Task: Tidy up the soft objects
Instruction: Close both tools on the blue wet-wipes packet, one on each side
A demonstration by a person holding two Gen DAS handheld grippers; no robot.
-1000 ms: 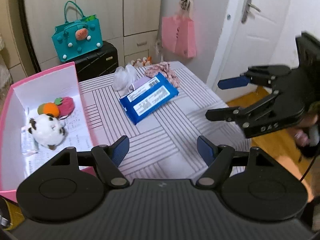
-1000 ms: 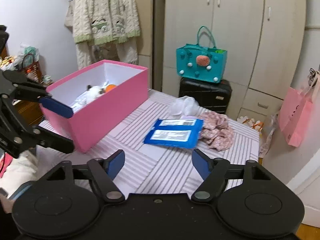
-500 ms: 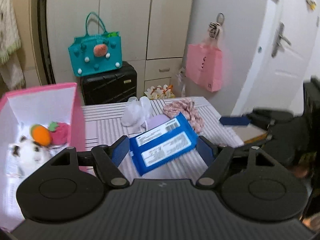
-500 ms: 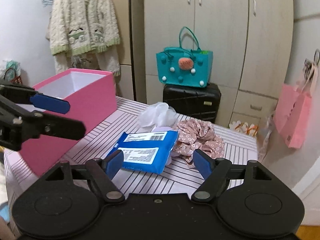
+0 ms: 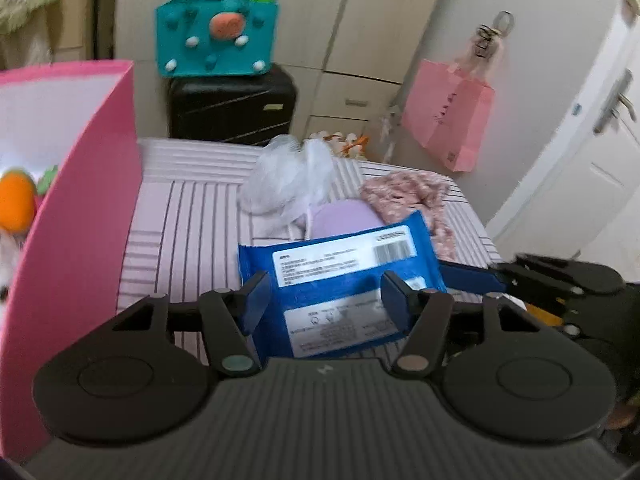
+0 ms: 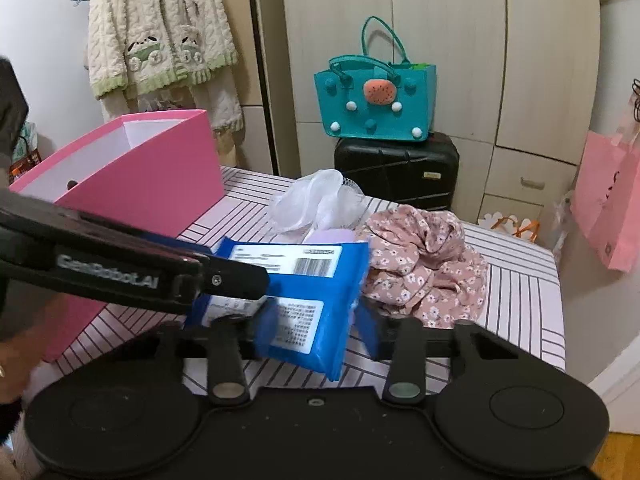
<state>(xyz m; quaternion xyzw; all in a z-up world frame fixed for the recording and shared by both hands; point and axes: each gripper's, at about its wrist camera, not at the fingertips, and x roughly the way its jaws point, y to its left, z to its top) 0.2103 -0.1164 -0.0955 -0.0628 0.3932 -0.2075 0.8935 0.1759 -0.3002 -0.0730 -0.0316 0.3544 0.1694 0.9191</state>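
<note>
A: Which step is in hand now?

B: I judge it is the grasp of the blue pack [image 5: 340, 284]. It is a flat soft packet with white printed labels and a barcode, and it lies on the striped table [image 5: 188, 216] near the front edge, just beside the pink box [image 5: 80, 240].

A: What do the fingers do?

B: The left gripper [image 5: 326, 296] has the pack between its two blue pads and its jaws are closing. The right gripper [image 6: 316, 328] does the same from the other side: the pack's end is between its pads and the jaws are closing. Whether the pads already press on the film, I cannot tell; the picture is blurred there.

A: And what does the next move call for?

B: I think a firm hold from both sides, because the glossy film looks slippery and the pack will sag. Then a lift over the box wall. The box is stiff card, pink outside and white inside, and an orange plush [image 5: 16, 204] is already in it.

A: What else waits on the table?

B: Behind the pack lie a lilac rounded thing [image 5: 344, 220], a crumpled white mesh or plastic [image 6: 316, 200] and a pink floral cloth [image 6: 424, 264], gathered and wrinkled, toward the far right corner.
</note>
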